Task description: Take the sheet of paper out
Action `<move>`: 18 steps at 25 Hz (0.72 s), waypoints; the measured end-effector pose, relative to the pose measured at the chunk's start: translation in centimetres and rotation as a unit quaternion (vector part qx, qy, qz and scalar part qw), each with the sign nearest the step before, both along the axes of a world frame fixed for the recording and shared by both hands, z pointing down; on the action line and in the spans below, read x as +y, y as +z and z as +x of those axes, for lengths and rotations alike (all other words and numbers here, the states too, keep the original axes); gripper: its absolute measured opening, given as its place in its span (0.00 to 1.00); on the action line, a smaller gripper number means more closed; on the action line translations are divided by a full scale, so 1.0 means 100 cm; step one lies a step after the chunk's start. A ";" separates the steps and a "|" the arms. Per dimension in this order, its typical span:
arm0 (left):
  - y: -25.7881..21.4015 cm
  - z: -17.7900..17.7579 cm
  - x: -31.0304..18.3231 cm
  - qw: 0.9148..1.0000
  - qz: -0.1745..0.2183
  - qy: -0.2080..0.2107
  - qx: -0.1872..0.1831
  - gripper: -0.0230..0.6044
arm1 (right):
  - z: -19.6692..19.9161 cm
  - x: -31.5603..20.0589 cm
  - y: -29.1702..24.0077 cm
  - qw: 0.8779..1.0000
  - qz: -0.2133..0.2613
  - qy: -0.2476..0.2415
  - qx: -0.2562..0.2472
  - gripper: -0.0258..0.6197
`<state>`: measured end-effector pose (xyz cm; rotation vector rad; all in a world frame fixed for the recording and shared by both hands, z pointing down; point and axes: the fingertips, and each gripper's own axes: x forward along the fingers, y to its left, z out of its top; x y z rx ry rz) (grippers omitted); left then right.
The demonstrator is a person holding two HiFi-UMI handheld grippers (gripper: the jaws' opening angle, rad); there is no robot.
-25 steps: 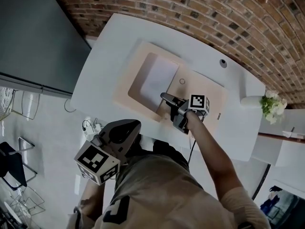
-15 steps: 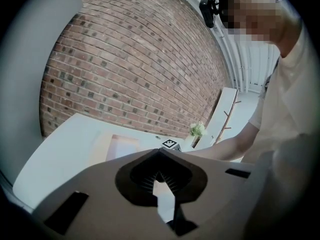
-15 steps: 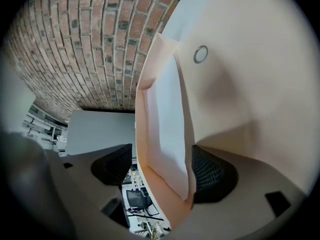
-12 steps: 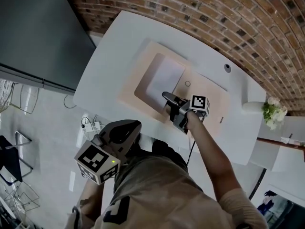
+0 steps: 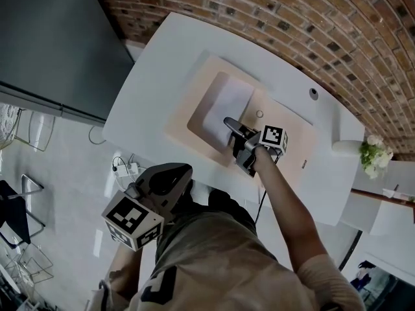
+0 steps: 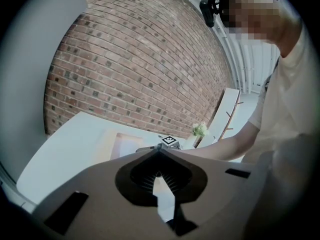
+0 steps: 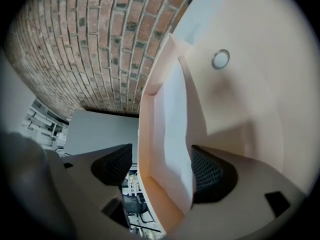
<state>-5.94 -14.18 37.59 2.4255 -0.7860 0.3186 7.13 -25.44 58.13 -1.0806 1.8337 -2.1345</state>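
A white sheet of paper (image 5: 225,106) lies in a peach-coloured folder (image 5: 187,112) on the white table (image 5: 146,83). My right gripper (image 5: 228,122) reaches to the sheet's near edge. In the right gripper view its jaws (image 7: 162,166) stand open, and the paper (image 7: 175,124) and the folder's raised edge (image 7: 150,109) run between the pads without being pinched. A snap button (image 7: 220,59) sits on the folder beyond. My left gripper (image 5: 181,172) hangs close to my body, off the table. Its jaws (image 6: 159,151) meet at the tips with nothing in them.
A small round fitting (image 5: 314,93) sits on the table near the brick wall. White flowers (image 5: 369,153) stand at the table's right end. A dark panel (image 5: 52,37) stands to the left. Cables (image 5: 123,168) lie on the floor below the table's near edge.
My right gripper has edged forward over the folder toward the sheet. The view has shifted a little to the right. The left gripper has stayed put.
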 end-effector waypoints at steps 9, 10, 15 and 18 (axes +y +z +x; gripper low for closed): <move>0.006 -0.002 0.000 1.000 -0.003 0.000 -0.006 0.06 | 0.002 -0.008 0.003 1.000 0.026 -0.012 -0.005 0.60; 0.006 -0.001 0.000 1.000 -0.003 0.000 -0.006 0.06 | 0.001 -0.010 0.004 1.000 0.023 -0.010 -0.006 0.60; 0.007 -0.002 -0.002 1.000 -0.008 -0.004 -0.005 0.06 | 0.001 -0.016 -0.001 0.999 0.034 -0.004 0.013 0.59; 0.009 -0.004 -0.002 1.000 -0.009 -0.006 -0.005 0.06 | 0.005 -0.016 -0.007 0.998 0.057 -0.003 0.008 0.59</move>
